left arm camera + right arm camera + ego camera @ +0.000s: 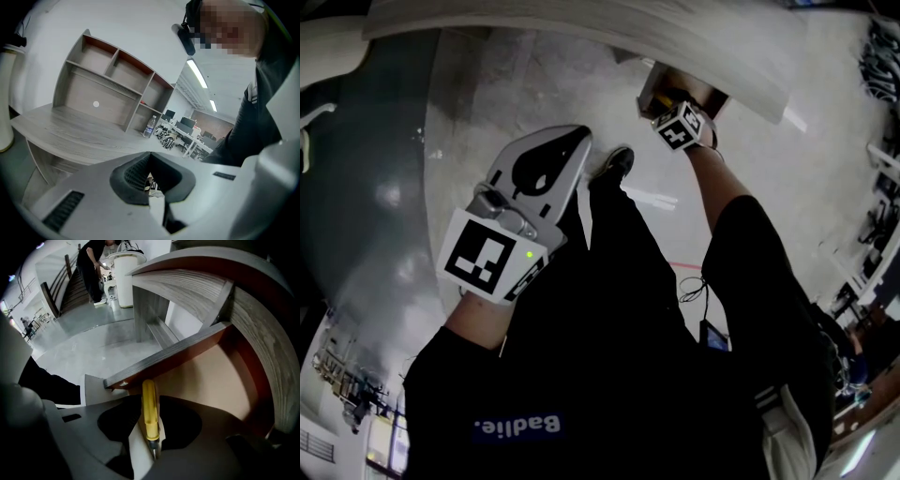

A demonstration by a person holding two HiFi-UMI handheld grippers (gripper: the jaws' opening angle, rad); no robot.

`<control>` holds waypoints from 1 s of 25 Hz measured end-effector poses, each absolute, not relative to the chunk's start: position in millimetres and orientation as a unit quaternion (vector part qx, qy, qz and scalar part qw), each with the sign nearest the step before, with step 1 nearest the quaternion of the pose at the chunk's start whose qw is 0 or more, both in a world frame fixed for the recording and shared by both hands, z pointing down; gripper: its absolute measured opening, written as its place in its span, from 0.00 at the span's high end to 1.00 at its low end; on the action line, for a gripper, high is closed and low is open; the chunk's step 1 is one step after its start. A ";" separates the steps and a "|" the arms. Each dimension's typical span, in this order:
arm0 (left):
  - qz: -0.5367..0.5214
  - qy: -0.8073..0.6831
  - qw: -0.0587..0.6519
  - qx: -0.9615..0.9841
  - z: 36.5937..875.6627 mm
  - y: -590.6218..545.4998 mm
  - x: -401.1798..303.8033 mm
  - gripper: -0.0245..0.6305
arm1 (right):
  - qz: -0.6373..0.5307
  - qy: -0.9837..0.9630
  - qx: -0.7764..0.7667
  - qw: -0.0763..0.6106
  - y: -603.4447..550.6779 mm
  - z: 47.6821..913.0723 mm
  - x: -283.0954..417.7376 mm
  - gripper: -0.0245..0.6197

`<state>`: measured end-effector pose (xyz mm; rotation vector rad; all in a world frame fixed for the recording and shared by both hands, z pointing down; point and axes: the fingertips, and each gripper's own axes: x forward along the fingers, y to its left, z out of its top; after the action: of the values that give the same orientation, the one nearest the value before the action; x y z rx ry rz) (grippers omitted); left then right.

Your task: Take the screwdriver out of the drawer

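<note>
The right gripper's [150,398] jaws are spread inside the open drawer [211,376], with the yellow-handled screwdriver [149,417] lying right between them, not squeezed yet. The left gripper [150,157] hangs well away, jaws closed on nothing.

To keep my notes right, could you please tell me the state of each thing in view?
drawer: open.
right gripper: open, jaws either side of the screwdriver.
screwdriver: in the drawer, yellow handle between the jaws, not clamped.
left gripper: shut, empty.
</note>
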<state>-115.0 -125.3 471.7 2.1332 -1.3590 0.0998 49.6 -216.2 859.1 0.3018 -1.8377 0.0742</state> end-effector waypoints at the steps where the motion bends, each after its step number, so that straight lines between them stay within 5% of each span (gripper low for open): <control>1: 0.037 -0.513 0.303 0.803 473.1 -124.7 -115.5 0.96 | 0.027 -0.792 0.123 0.598 -216.1 859.4 47.1 0.74; 7: 0.036 -0.515 0.308 0.799 480.2 -122.2 -116.3 0.96 | -0.003 -0.791 0.111 0.601 -222.4 857.4 40.2 0.81; 25: 0.015 -0.498 0.277 0.821 437.2 -111.4 -102.2 0.96 | 0.001 -0.803 0.168 0.572 -224.4 785.0 53.0 0.82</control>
<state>-102.2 -111.4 437.2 2.2051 -1.3376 0.0406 53.0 -224.4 785.0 0.3941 -1.8824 0.0018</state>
